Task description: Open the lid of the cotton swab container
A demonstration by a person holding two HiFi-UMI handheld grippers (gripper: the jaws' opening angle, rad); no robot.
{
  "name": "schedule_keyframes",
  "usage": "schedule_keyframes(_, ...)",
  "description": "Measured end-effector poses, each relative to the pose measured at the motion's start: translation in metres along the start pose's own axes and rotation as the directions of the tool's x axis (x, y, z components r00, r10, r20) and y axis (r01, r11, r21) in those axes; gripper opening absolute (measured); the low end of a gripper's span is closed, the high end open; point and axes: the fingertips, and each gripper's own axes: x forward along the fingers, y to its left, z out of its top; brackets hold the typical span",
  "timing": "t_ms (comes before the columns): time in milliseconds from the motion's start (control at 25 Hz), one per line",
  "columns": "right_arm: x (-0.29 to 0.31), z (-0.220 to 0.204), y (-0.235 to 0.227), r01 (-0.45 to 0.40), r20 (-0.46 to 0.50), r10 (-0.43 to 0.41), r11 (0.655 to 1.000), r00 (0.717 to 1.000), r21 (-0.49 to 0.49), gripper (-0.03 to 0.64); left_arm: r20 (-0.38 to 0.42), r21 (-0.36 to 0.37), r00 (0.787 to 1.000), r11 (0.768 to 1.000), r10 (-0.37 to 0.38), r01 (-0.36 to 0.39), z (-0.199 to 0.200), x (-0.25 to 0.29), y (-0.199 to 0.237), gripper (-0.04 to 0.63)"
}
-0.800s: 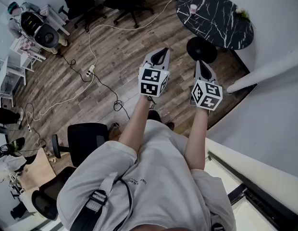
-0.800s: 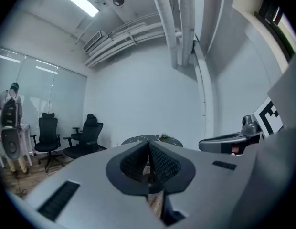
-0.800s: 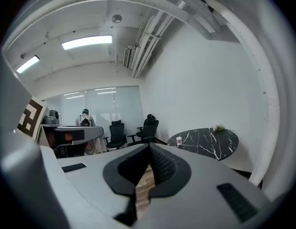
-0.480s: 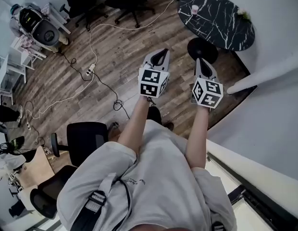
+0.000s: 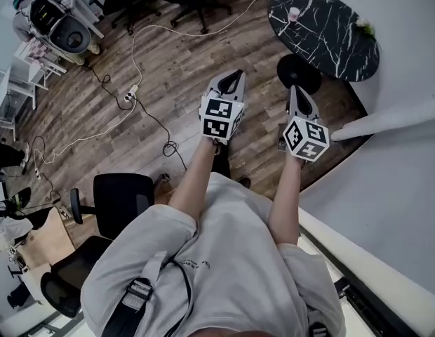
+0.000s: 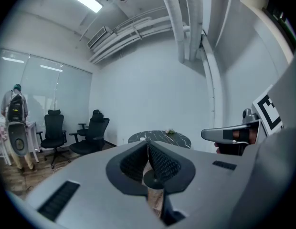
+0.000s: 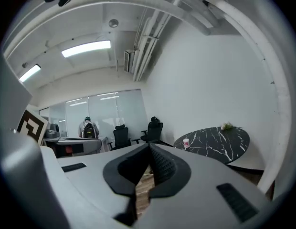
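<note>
- Plainly, the job has not begun: the cotton swab container (image 5: 294, 14), a small pale pot, stands on the round black marble desk (image 5: 337, 44) in the upper right of the head view, well apart from both claws.
- The left claw (image 5: 235, 76), at centre frame, is closed tight, its ribbed pads meeting with nothing between them.
- The right claw (image 5: 293, 90), just to its right, is likewise closed and empty. In its own view the container shows beyond the tips, on the left part of the desk.
- Both are held out side by side and roughly level, pointing toward the desk. That looks like a carrying posture for the approach, not a working one.
- Whether the lid is on is too small to tell.
- Probably one claw must steady the pot while the other takes the lid, so both need to part first.
- Cables (image 5: 144, 104) and an office chair (image 5: 119, 199) sit on the wooden floor at the left, away from the desk.
</note>
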Motion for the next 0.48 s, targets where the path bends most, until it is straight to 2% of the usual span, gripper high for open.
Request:
schedule_keyframes(240, 0.045, 0.013, -0.004, 0.035, 0.001, -0.035, 0.998, 0.999, -0.049, 0.032, -0.005, -0.049, 1.000, 0.999, 0.003, -0.004, 0.015, 0.047, 0.042, 0.024)
schedule_keyframes(480, 0.079, 0.015, -0.056, 0.164, -0.037, -0.166, 0.985, 0.985, -0.053, 0.032, -0.009, -0.045, 0.996, 0.995, -0.088, 0.087, 0.032, 0.115, 0.040, 0.024)
